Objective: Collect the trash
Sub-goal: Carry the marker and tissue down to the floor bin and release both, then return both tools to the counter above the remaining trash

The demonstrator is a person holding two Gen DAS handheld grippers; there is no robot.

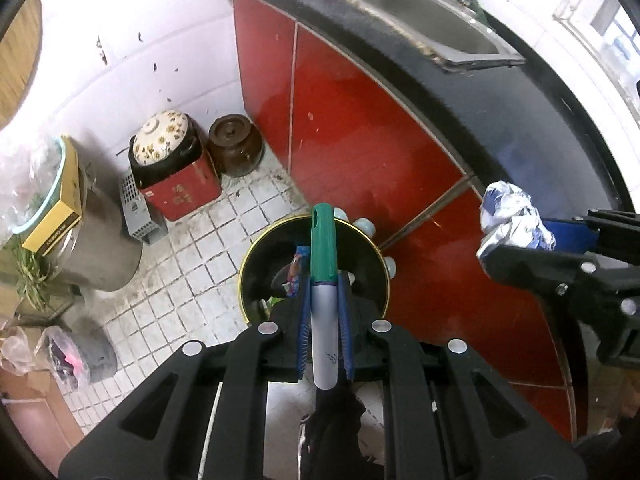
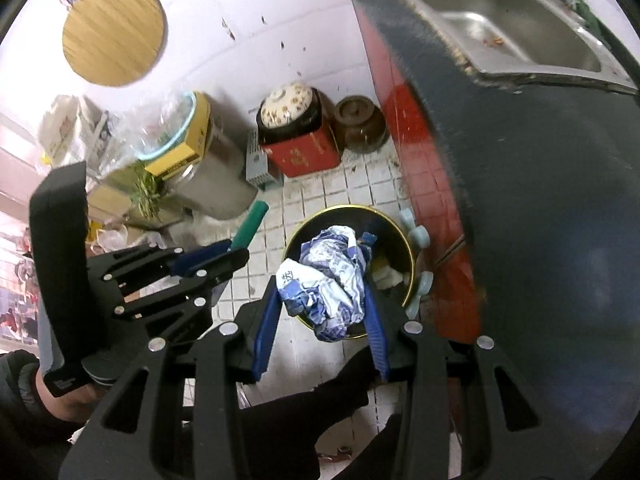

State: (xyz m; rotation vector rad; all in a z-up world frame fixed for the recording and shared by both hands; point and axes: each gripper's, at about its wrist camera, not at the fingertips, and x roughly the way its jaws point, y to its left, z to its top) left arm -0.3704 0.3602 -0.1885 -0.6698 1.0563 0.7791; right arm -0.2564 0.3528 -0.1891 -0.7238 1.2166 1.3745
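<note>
Left wrist view: at centre-left of the frame, a red box (image 1: 182, 196) topped by a floral ceramic lid (image 1: 160, 137) is seen beside a glossy brown clay jar (image 1: 234, 145). At lower centre, a marker (image 1: 324, 300) with a green cap and grey barrel is pinched by the left gripper (image 1: 325, 286) above a round, gold-rimmed black bin (image 1: 378, 256), in which wrappers are visible. At right, crumpled blue-and-white paper (image 1: 514, 220) is clamped by the right gripper (image 1: 520, 236). In the right wrist view, that paper (image 2: 328, 280) is held directly over the bin (image 2: 408, 248), beside the stainless sink (image 2: 500, 20) at upper right.
</note>
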